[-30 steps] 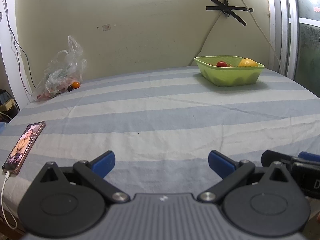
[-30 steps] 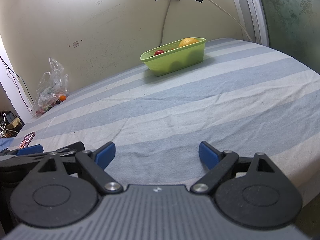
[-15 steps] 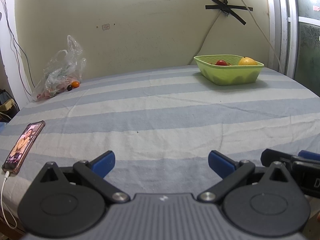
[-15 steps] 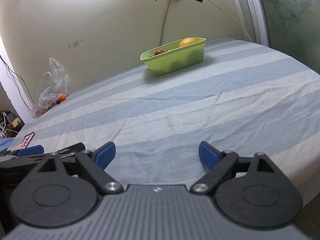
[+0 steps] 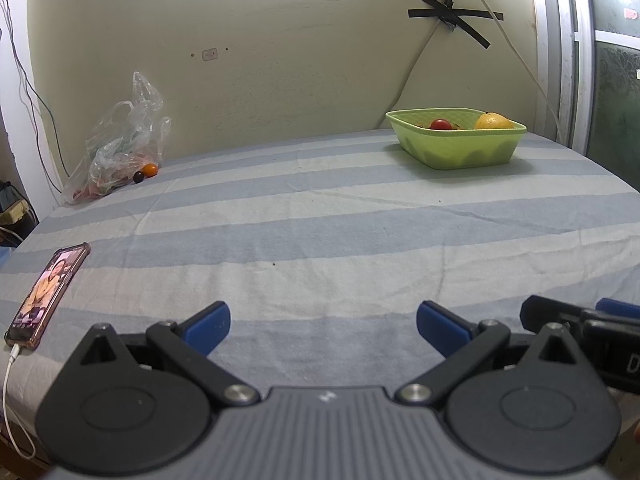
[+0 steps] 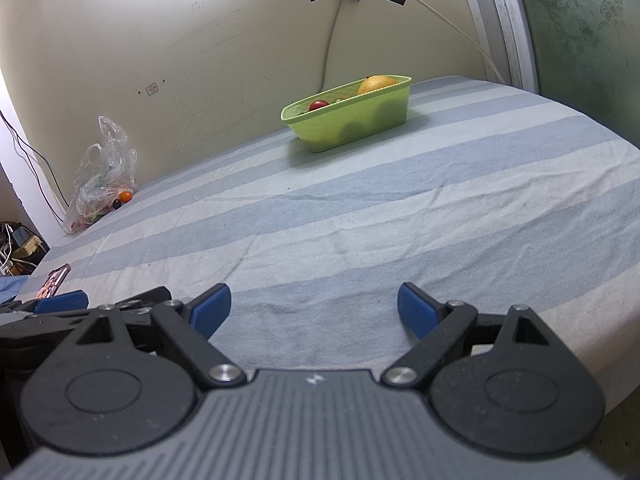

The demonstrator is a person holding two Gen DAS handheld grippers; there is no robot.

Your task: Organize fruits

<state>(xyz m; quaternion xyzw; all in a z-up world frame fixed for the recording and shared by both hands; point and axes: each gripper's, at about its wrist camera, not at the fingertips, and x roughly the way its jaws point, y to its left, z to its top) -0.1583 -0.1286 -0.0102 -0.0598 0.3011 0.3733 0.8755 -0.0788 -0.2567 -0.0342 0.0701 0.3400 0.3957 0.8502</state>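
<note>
We saw the bed (image 5: 320, 240), w/ striped blue-and-white sheet, filling both views. At its far right, near the wall, sat the green basket (image 5: 456, 148), w/ a yellow fruit (image 5: 493, 121) and a red fruit (image 5: 441, 124) showing above the rim. At far left, against the wall, lay the clear plastic bag (image 5: 120, 148), contents not fully legible; just beside it on the sheet rested an orange fruit (image 5: 150, 169) and a dark fruit (image 5: 138, 177). A phone (image 5: 48, 288), screen lit and cable attached, lay at the near left edge.

The left gripper (image 5: 323, 322) and right gripper (image 6: 314, 310) sat side by side at the near edge, both w/ jaws spread wide and nothing between them.

Step in hand, in our judgement: pre-pick, no fruit engaged. Next move prob. calls for a long reach to the loose fruits by the bag, centring one between the blue pads, then closing gently, as small round fruit may roll on soft cloth.
</note>
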